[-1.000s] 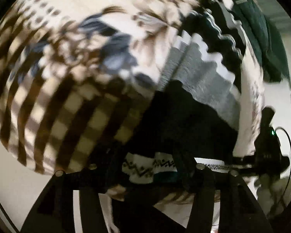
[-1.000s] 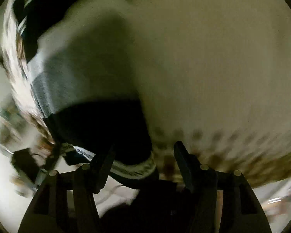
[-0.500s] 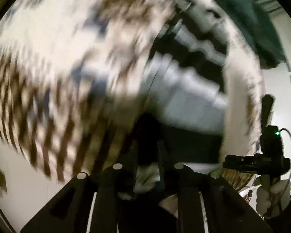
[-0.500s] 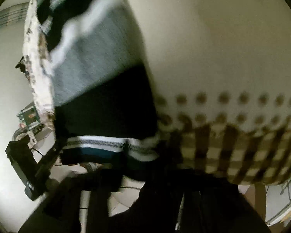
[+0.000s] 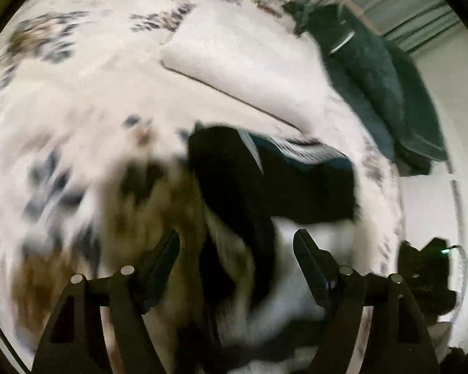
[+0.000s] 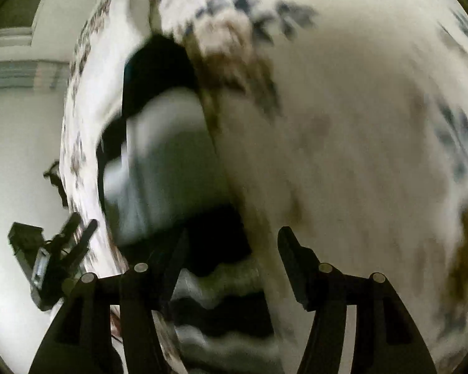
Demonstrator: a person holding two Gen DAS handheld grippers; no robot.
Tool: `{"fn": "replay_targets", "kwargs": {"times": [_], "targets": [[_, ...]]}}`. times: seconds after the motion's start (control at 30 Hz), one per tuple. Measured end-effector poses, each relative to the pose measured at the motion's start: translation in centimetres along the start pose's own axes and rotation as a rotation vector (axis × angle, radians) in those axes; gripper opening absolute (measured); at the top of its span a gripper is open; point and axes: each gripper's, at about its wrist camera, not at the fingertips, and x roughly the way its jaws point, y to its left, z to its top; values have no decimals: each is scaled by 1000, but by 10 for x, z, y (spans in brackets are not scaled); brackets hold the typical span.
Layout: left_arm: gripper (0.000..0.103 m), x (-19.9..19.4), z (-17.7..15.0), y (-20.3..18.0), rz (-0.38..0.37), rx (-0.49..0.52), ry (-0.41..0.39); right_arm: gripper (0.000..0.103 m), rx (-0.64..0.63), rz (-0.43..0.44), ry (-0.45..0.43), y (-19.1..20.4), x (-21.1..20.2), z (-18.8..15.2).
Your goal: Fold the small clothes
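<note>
Left wrist view: the left claw (image 5: 236,243) is spread wide, both fingers (image 5: 162,258) apart with nothing pinched. The black, grey and white knit garment (image 5: 265,184) lies bunched on the patterned bedspread (image 5: 78,93), its black part just beyond the claw and a blurred strip of it running down between the 2 fingers. Can't tell if it touches either one, too much motion blur. Farther off there's a white pillow (image 5: 243,59), and to the far right a dark green towel (image 5: 377,71) draped at the bed's edge. The right claw (image 5: 427,274) shows as a dark shape at the lower right, past the bed's edge.

Right wrist view: the right claw (image 6: 232,243) is also spread, gripping nothing. The knit garment (image 6: 159,143) sits left of center, grey panel in the middle, black at the far end and black again near the claw, with wavy light stripes low between the fingers (image 6: 293,258). The bedspread (image 6: 358,124) fills the right side. The left claw (image 6: 59,249) is at the lower left against a pale floor (image 6: 15,155).
</note>
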Motion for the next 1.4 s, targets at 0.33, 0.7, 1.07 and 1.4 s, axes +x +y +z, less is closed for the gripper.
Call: {"fn": "replay_targets", "kwargs": {"times": [0.33,0.7,1.07,1.4], "targets": [[11,10,35,11,-110,69,-43,54,31,78,-34,40,69,115],[18,36,62,49,-169,-62,74,31,17,-107,-30,49,76,154],[42,1,-25,28,-110,42,110,59,-22,-47,227,21,78,-1],[1,-14,6,76,2,-68,20,25,-6,-145,118,17,83,-17]]}}
